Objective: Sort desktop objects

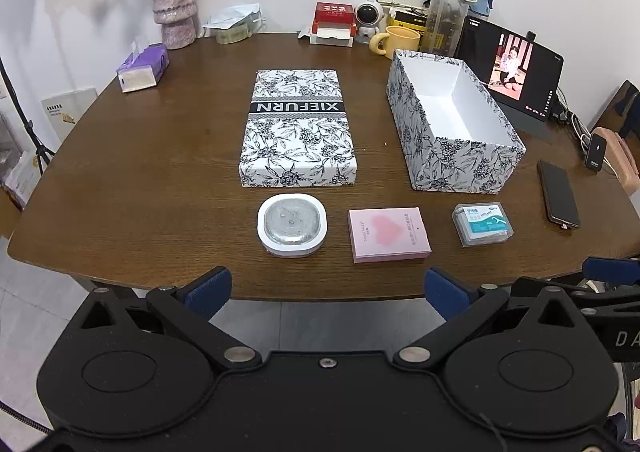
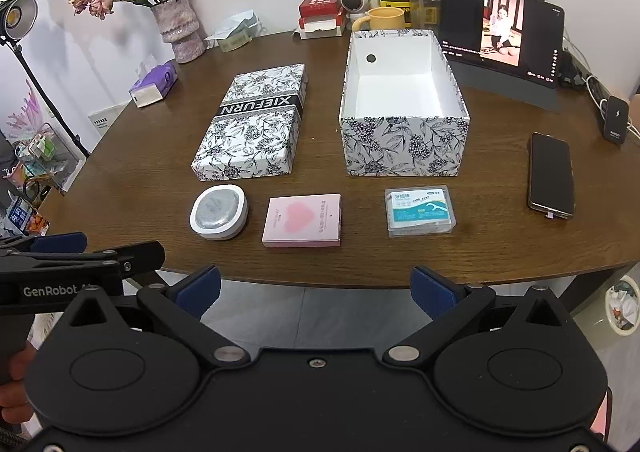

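floral box (image 2: 404, 104) sits open on my table (image 2: 500, 248), long axis running away from me; beside it to the left its lid (image 2: 252, 120) lies flat, lettering upside down to me. before them, a row: pink card box (image 2: 303, 221), round white case (image 2: 219, 211), floss pack (image 2: 420, 212). only my right view shows the hole in the box's far wall. left gripper (image 1: 326, 292) and right gripper (image 2: 316, 290) hang spread wide, empty, off the near edge.
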Available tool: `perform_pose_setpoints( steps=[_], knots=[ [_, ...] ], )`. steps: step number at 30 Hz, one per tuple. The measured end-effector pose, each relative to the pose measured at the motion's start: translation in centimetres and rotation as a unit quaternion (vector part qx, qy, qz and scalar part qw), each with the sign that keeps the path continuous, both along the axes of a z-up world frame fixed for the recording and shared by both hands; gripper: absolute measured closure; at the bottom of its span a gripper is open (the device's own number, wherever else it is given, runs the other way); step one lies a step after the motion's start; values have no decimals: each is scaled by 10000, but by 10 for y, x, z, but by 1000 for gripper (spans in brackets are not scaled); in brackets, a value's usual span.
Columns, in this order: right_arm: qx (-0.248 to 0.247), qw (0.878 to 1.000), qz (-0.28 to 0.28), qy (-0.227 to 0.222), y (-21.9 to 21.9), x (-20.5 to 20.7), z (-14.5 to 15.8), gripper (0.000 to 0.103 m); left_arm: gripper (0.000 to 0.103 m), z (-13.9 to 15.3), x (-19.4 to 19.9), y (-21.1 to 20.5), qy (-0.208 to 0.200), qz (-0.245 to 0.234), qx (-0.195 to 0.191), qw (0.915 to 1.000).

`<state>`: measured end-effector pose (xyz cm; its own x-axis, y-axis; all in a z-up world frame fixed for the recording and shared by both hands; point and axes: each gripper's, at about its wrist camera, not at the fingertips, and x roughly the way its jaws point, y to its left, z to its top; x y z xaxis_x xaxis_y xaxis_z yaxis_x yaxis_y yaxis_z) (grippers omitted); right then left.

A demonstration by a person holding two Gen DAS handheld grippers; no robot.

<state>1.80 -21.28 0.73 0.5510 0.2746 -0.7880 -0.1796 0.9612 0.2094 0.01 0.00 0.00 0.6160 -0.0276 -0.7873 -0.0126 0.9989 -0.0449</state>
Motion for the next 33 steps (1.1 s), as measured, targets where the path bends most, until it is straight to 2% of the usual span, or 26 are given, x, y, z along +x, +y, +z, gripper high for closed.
perform_pose_setpoints(
  steps=[8,16,33],
  knots=[
    [-76,10000,-4,-38,7,-4,-2,1,0,-1,-8,4,-85,-12,-129,9999],
    [-46,10000,-46,-28,4,-5,-1,1,0,-5,0,1,90,-174,-196,9996],
    [-161,9998,5,-121,0,-9,12,1,0,3,0,-1,64,-323,-88,9994]
  ],
)
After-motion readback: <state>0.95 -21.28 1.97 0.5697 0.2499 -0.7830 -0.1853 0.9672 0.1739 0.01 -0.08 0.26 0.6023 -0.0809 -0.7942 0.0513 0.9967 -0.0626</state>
